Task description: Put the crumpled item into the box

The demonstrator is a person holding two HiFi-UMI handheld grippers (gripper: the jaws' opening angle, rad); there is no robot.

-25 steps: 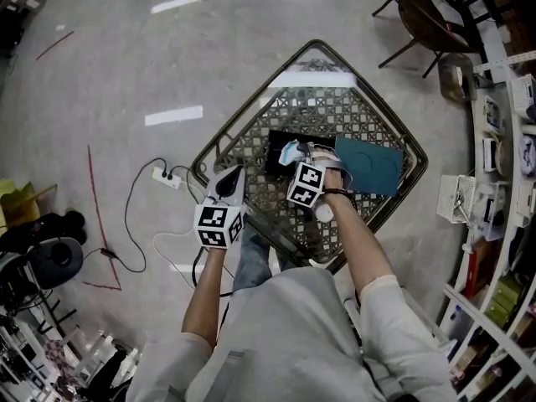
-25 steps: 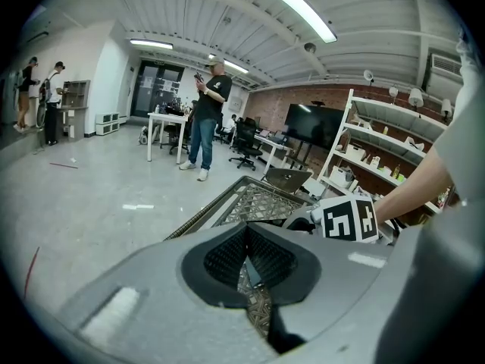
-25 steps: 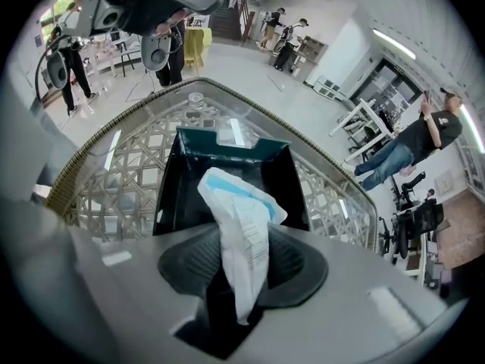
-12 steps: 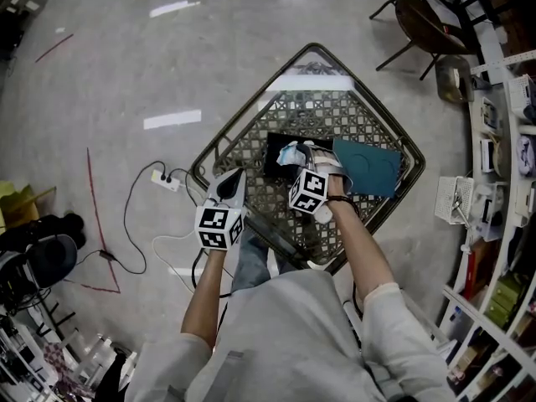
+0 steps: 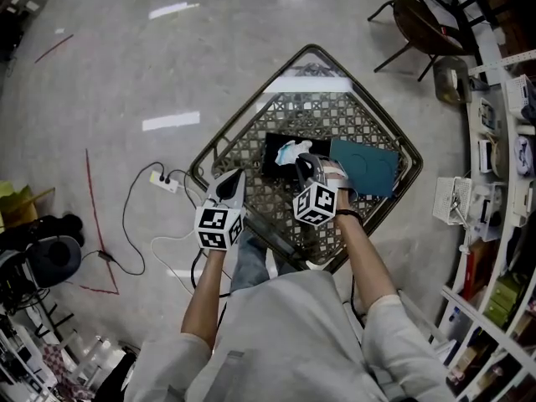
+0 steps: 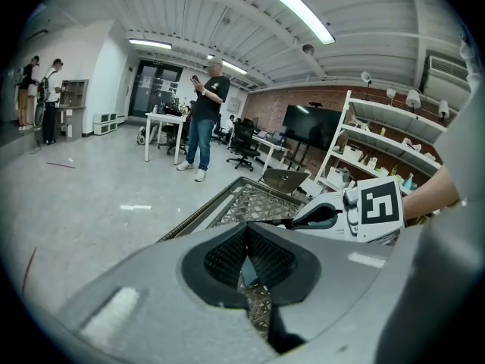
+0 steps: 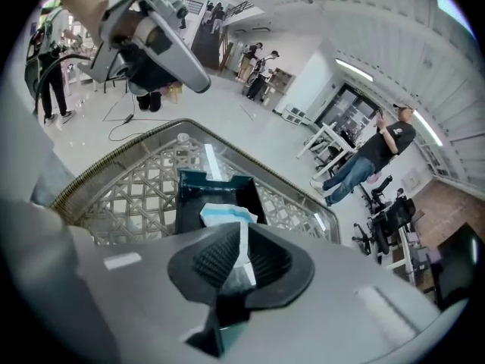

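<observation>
From above, the crumpled item (image 5: 291,149) lies in the dark box (image 5: 273,161) on the lattice table (image 5: 251,132). In the left gripper view, the left gripper (image 6: 244,237) is pressed together on nothing. In the right gripper view, the right gripper (image 7: 241,252) is closing and pinches a fold of the item.

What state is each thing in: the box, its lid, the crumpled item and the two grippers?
Box: open, lid off.
Lid: off, lying flat beside the box.
Crumpled item: at the open box, one edge between the right gripper's jaws.
Right gripper: jaws closing on the crumpled item.
Left gripper: shut, nothing between its jaws.
</observation>
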